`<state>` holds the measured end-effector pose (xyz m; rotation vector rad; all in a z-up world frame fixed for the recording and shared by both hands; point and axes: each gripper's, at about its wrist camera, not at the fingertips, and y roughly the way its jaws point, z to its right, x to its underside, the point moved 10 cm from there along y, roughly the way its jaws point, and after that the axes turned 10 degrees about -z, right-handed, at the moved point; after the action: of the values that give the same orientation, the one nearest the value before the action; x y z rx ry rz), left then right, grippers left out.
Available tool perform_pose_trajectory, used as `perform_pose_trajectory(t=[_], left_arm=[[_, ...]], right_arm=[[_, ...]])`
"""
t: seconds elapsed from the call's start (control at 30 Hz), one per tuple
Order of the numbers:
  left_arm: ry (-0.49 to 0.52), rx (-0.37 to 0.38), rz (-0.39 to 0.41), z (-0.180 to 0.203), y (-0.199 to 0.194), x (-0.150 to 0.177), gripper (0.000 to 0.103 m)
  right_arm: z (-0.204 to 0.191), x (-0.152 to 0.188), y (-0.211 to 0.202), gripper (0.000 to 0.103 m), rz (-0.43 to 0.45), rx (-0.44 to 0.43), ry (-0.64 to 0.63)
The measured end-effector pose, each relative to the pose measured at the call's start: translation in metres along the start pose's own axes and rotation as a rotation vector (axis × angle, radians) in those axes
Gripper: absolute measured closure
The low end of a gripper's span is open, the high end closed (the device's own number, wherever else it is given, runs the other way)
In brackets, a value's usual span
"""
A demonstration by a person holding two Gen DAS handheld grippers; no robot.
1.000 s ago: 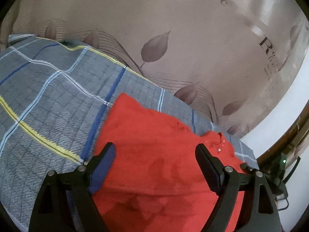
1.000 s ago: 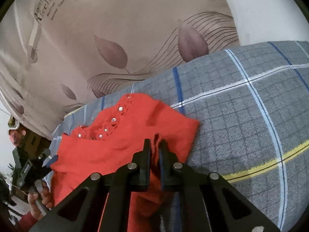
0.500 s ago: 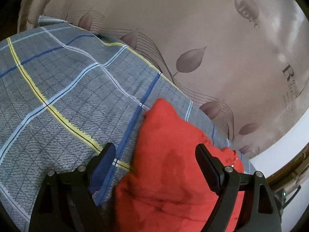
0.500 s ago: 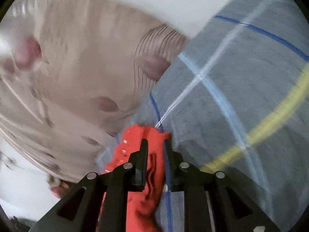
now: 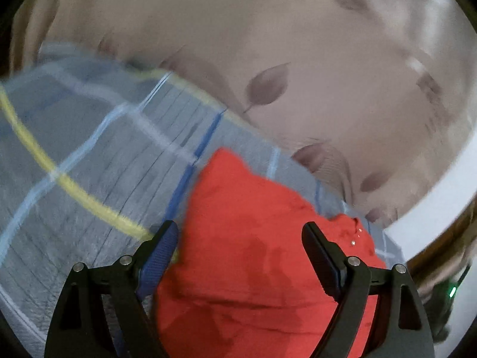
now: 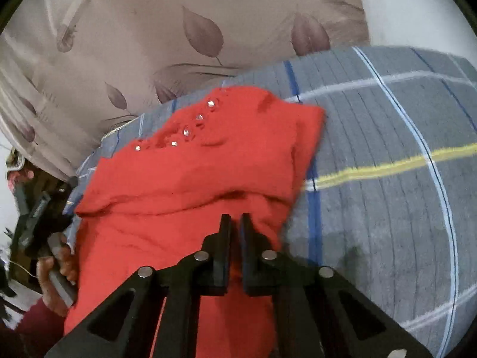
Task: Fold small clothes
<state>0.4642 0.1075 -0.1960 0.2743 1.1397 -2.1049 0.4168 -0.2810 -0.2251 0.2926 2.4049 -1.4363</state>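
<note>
A small red garment (image 6: 190,173) with shiny studs at its neckline lies bunched on a grey checked blanket (image 6: 387,208). My right gripper (image 6: 235,219) is shut, and a fold of the red cloth is pinched between its tips. In the left wrist view the same garment (image 5: 253,253) fills the lower middle. My left gripper (image 5: 238,238) stands open just above it, one finger at each side, with nothing pressed between the pads. That left gripper (image 6: 32,223) also shows at the far left of the right wrist view, held by a hand (image 6: 56,268).
A beige curtain with a brown leaf print (image 5: 268,59) hangs behind the bed. The blanket (image 5: 74,164) stretches away to the left of the garment. A white wall (image 6: 417,6) shows at the upper right, and dark clutter (image 6: 12,268) sits at the lower left.
My right gripper swung away to the right and back while gripping the red cloth, and a folded layer now lies across the garment. The left gripper stayed open over the garment.
</note>
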Motion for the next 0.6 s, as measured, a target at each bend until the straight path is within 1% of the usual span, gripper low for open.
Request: perform_pose_trajectory(t=[0.03, 0.1, 0.17, 0.2, 0.3, 0.4, 0.43, 0.47, 0.5, 0.53, 0.57, 0.6], left_arm=[[-0.022, 0.015, -0.016, -0.004, 0.002, 0.001, 0.018], [0.001, 0.003, 0.0, 0.0, -0.001, 0.002, 0.018], [0.024, -0.005, -0.018, 0.004, 0.002, 0.005, 0.018], [0.022, -0.004, -0.017, 0.004, 0.002, 0.005, 0.018], [0.013, 0.002, -0.016, 0.003, 0.002, 0.006, 0.018], [0.013, 0.001, -0.017, 0.002, 0.001, 0.007, 0.018], [0.012, 0.003, -0.016, 0.002, 0.002, 0.007, 0.018], [0.011, 0.003, -0.017, 0.003, 0.002, 0.007, 0.018], [0.011, 0.004, -0.019, 0.003, 0.003, 0.007, 0.018], [0.01, 0.005, -0.018, 0.002, 0.003, 0.007, 0.018], [0.009, 0.007, -0.018, 0.002, 0.002, 0.007, 0.018], [0.008, 0.008, -0.018, 0.001, 0.002, 0.007, 0.017]], right_arm=[[0.002, 0.004, -0.002, 0.103, -0.011, -0.01, 0.002], [0.009, 0.006, -0.006, 0.103, -0.032, -0.063, 0.05], [0.011, 0.006, -0.015, 0.103, -0.005, -0.099, 0.083], [0.006, 0.004, -0.021, 0.094, 0.022, -0.116, 0.065], [-0.008, -0.001, -0.028, 0.093, 0.073, -0.094, 0.01], [-0.01, -0.012, -0.027, 0.093, 0.112, -0.084, 0.004], [-0.01, -0.016, -0.018, 0.093, 0.096, -0.066, 0.007], [-0.004, -0.014, -0.009, 0.094, 0.06, -0.02, 0.013], [0.01, -0.011, 0.0, 0.103, 0.02, 0.034, 0.032], [0.016, -0.012, -0.003, 0.103, 0.035, -0.001, 0.065], [0.024, -0.012, -0.006, 0.103, 0.031, 0.002, 0.098], [0.029, -0.012, -0.01, 0.103, 0.044, 0.031, 0.102]])
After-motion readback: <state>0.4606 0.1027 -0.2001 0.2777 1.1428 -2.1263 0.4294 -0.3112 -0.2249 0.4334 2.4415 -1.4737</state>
